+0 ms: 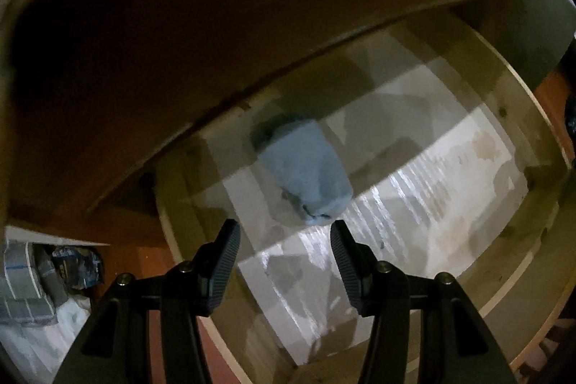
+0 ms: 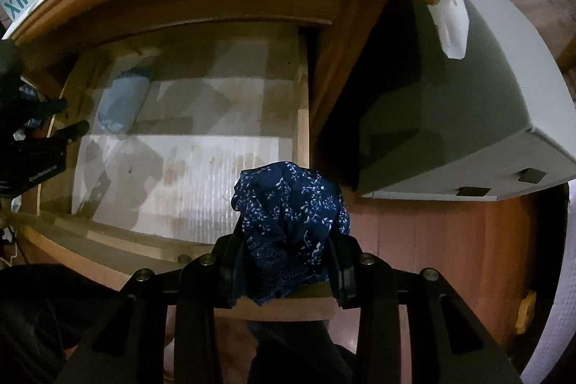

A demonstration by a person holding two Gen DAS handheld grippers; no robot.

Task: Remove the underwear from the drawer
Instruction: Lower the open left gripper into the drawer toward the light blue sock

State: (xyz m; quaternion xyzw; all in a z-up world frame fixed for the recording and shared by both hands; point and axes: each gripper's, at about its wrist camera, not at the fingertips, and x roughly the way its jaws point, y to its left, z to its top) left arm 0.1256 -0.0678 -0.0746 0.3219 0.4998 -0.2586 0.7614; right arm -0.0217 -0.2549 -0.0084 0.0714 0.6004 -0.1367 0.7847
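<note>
— Which hand is closer to the piece that is left in the drawer [image 1: 511, 117]?

— The left one. The left gripper [image 1: 284, 233] points steeply down into the drawer, and its jaws stand apart with nothing between them. Just beyond the fingertips lies the light blue roll [image 1: 304, 168], on the paper lining [image 1: 414, 189] of the drawer floor. It looks like rolled underwear.

— How does the roll lie to the jaws?

— Its near end is almost between the two tips, a little toward the right finger. Its long axis runs away from the gripper, toward the back of the drawer and under the dark wooden top [image 1: 216, 24]. So the jaws would close across the short side, I think, if the hand goes a bit deeper.

— And the right hand?

— The right gripper [image 2: 284, 261] is over the front edge of the drawer, also pointing down. Its jaws are clenched on a dark blue flowered piece [image 2: 291, 204], which bulges up between the fingers. It is well apart from the blue roll [image 2: 122, 103], which lies at the far left side. The left gripper [image 2: 70, 117] shows there, just beside the roll.

— Then the left hand must do the next pick?

— I believe so.
</note>
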